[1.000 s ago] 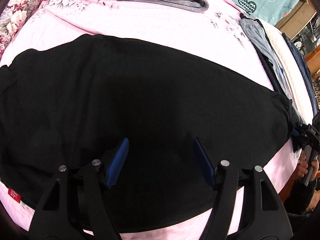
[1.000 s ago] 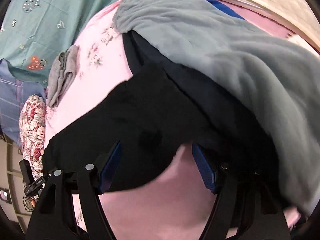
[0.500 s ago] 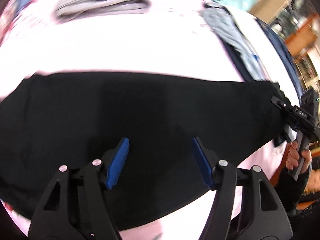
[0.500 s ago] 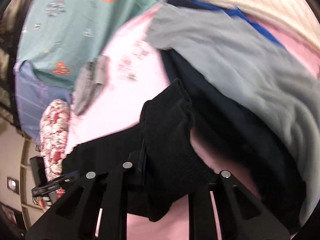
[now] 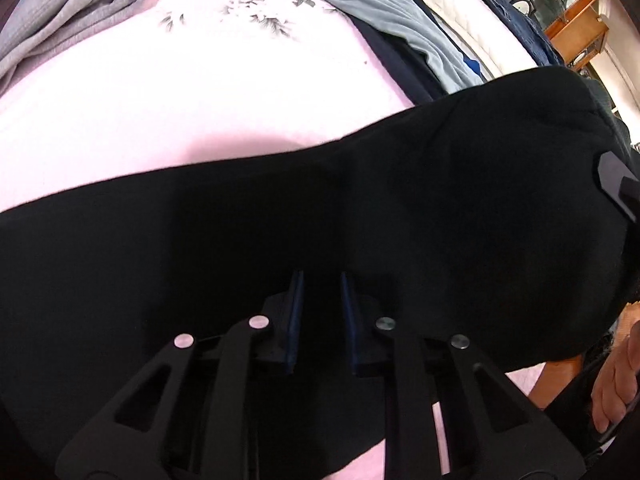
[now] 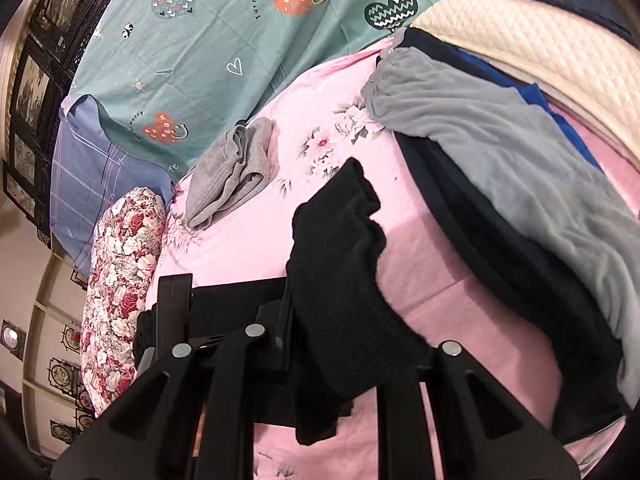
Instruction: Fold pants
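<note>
The black pants (image 5: 280,248) lie across the pink floral bed sheet (image 5: 180,92). My left gripper (image 5: 320,280) is closed down on the black fabric, its blue pads (image 5: 295,312) a narrow gap apart with cloth between them. My right gripper (image 6: 332,312) is shut on the ribbed end of the black pants (image 6: 340,248) and holds it lifted above the sheet (image 6: 432,280). The lifted end shows at the right of the left wrist view, folding over toward the rest. The right gripper's body (image 5: 618,184) shows at that view's right edge.
Folded grey pants (image 6: 236,168) lie at the far side of the sheet. A pile of grey (image 6: 520,160), navy and blue clothes lies to the right. A floral pillow (image 6: 120,280) and a teal quilt (image 6: 200,40) sit at the bed's head.
My right gripper shut on the pants' end and lifted it over toward the left. My left gripper closed from wide open onto the black fabric.
</note>
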Demonstrator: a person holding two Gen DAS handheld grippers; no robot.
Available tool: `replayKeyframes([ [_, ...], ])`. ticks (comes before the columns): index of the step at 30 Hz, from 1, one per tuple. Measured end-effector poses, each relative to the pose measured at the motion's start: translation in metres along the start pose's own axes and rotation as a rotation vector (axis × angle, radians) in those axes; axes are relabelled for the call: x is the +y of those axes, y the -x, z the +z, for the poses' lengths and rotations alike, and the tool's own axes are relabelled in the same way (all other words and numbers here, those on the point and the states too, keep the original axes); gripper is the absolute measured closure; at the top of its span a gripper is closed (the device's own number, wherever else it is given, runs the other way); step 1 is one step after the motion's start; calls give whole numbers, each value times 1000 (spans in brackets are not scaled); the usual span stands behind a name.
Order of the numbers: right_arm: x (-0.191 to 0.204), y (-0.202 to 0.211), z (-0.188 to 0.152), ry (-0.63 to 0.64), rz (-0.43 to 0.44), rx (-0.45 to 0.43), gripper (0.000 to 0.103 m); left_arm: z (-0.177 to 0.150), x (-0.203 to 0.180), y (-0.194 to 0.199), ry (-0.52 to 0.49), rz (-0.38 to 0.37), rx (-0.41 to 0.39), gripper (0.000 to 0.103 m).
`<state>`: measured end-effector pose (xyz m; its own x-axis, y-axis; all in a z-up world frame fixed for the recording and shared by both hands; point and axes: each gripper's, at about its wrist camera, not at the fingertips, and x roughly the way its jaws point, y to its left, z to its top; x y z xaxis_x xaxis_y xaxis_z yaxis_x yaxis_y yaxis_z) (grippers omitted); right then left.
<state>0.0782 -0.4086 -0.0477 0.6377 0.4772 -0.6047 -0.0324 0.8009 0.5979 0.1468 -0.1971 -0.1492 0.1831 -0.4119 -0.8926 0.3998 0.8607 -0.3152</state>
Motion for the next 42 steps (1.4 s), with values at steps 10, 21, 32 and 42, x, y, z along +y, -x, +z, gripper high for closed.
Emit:
replayKeyframes([
  [10, 4, 2, -3, -13, -45, -15, 86, -37, 89, 96, 151, 143, -180, 70],
  [21, 28, -18, -8, 47, -193, 7, 86, -135, 276, 158, 484, 333, -203, 66],
  [32, 127, -66, -28, 235, -253, 73, 86, -137, 285, 152, 382, 293, -256, 54],
  [42, 216, -207, -83, 495, -352, 286, 85, -144, 298, 156, 395, 170, -300, 54],
])
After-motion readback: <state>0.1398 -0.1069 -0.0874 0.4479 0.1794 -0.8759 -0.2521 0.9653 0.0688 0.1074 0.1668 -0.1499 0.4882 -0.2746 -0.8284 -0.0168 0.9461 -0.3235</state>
